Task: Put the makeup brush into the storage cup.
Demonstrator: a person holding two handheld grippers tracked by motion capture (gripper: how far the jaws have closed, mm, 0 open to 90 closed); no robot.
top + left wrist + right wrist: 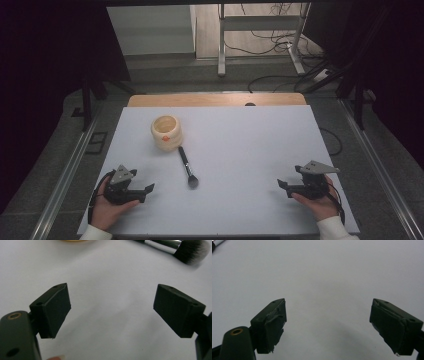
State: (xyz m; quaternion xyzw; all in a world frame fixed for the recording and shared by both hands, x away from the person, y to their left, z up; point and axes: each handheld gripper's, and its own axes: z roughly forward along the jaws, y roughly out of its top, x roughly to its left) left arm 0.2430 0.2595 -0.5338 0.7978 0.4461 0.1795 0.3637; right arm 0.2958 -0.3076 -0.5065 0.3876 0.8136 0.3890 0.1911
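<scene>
A cream-coloured round holder [167, 132] stands upright on the white table [240, 135], left of centre. A black makeup brush [187, 166] lies just in front of it, bristles toward me. My left gripper [145, 190] rests at the near left in a hand, open, with nothing between its jaws. In the left gripper view the brush head [192, 251] lies at the upper right and the holder's base [72, 240] peeks in at the top edge; the left gripper [111, 310] stands over bare table. My right gripper [284, 186] rests at the near right, also open and empty [328, 325].
A wooden strip [215, 100] runs along the table's far edge. Beyond it stand a metal frame's legs [221, 45] and loose cables [280, 45] on the floor. Dark curtains flank both sides.
</scene>
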